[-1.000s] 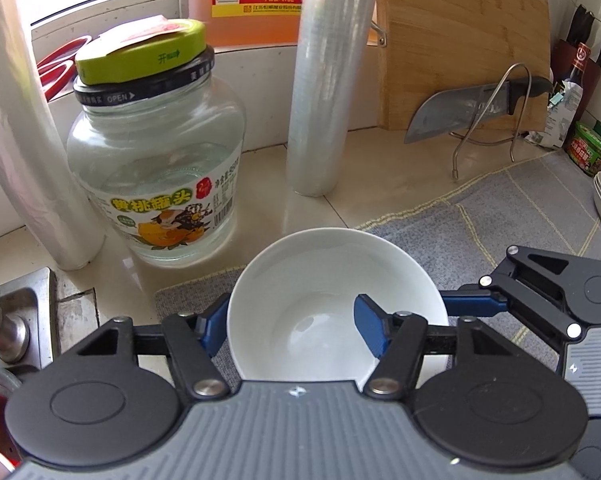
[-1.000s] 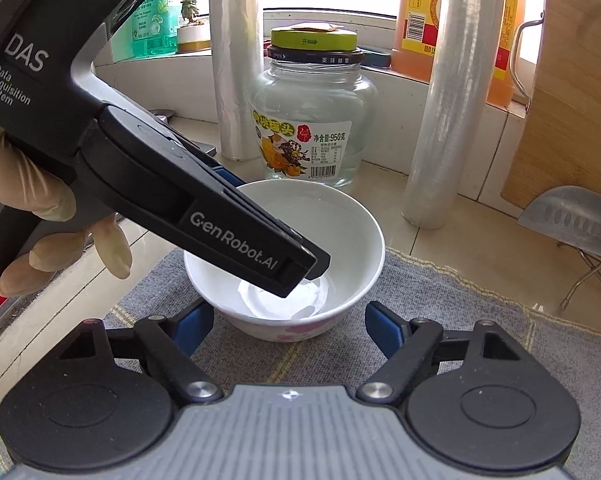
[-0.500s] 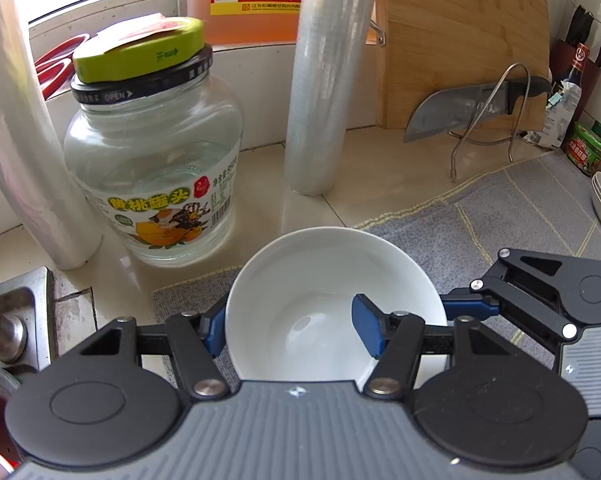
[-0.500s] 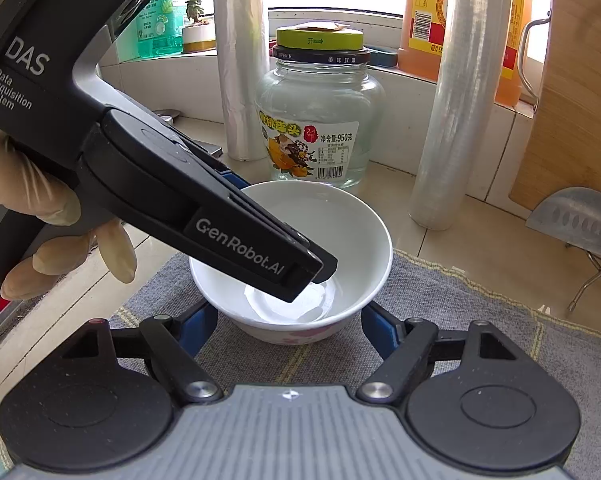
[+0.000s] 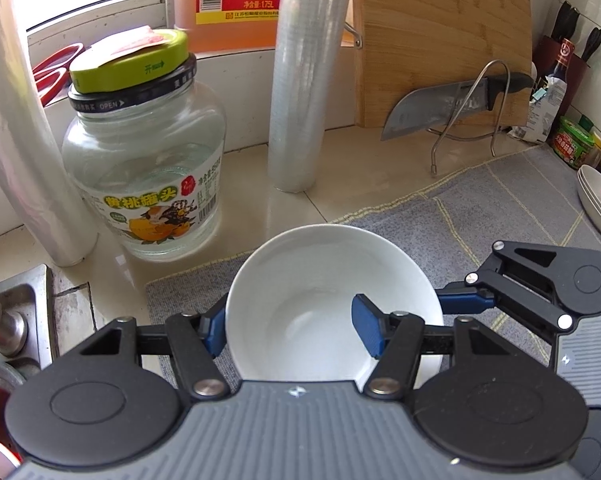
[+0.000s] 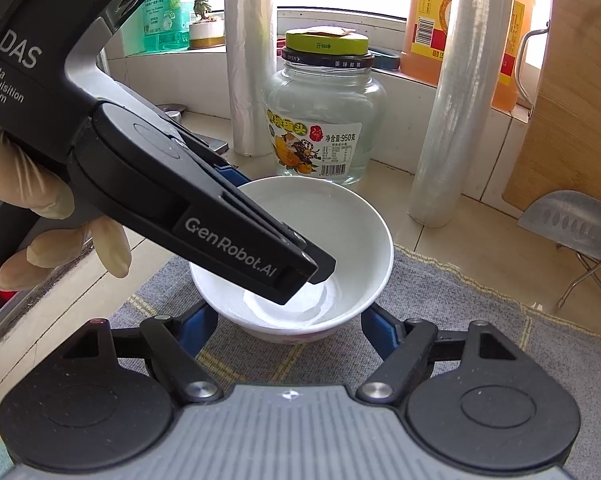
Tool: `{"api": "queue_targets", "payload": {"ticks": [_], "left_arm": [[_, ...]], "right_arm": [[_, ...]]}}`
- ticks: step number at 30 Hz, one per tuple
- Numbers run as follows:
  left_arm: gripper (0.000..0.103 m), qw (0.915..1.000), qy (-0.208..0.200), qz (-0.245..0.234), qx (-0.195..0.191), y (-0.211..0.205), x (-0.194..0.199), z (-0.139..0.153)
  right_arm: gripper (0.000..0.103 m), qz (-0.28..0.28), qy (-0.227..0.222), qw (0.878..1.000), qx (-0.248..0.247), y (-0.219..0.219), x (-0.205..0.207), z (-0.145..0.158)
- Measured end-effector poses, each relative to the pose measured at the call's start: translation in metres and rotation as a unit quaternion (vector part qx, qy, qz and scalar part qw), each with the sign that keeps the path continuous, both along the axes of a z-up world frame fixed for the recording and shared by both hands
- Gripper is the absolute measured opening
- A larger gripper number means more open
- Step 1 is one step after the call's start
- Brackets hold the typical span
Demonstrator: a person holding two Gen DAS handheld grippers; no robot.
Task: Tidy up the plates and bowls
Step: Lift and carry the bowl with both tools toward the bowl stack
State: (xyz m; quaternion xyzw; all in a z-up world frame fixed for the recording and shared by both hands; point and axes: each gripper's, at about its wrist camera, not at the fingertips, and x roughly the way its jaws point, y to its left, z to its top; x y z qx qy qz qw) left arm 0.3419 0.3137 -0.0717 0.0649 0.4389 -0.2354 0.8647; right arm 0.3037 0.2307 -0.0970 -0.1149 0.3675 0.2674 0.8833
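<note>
Just in front of the peach jar point(image 6: 324, 120) labelled "950克", the white bowl point(image 6: 300, 256) sits on the grey mat point(image 6: 480, 320) on the counter point(image 5: 252, 208). The left gripper point(image 5: 290, 330), marked "GenRobot.AI" and "DAS", clamps the bowl's rim, one finger inside. The right gripper point(image 6: 286, 332) is spread wide around the bowl, holding nothing.

Black tongs point(image 5: 292, 330), blue pads point(image 5: 366, 330); cream glove point(image 6: 40, 216)
</note>
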Motion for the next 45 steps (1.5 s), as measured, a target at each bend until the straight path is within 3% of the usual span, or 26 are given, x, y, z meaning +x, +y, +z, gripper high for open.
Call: {"api": "queue_targets", "payload": {"ticks": [18,32,45], "left_arm": [[0.061,0.9994,-0.029,-0.018,0.008,-0.037,-0.052,0.036],[0.061,0.9976,-0.050,-0.047,0.011,-0.099,-0.097,0.064],[0.061,0.9937,-0.057,-0.096,0.010,-0.168,-0.120,0.074]], "right_arm": [[0.082,0.009,-0.009,1.000,-0.012,-0.035,-0.045,0.043],[0.082,-0.007,-0.023,1.000,-0.018,-0.097,-0.090,0.067],[0.082,-0.045,-0.030,0.998,-0.030,-0.159,-0.117,0.076]]}}
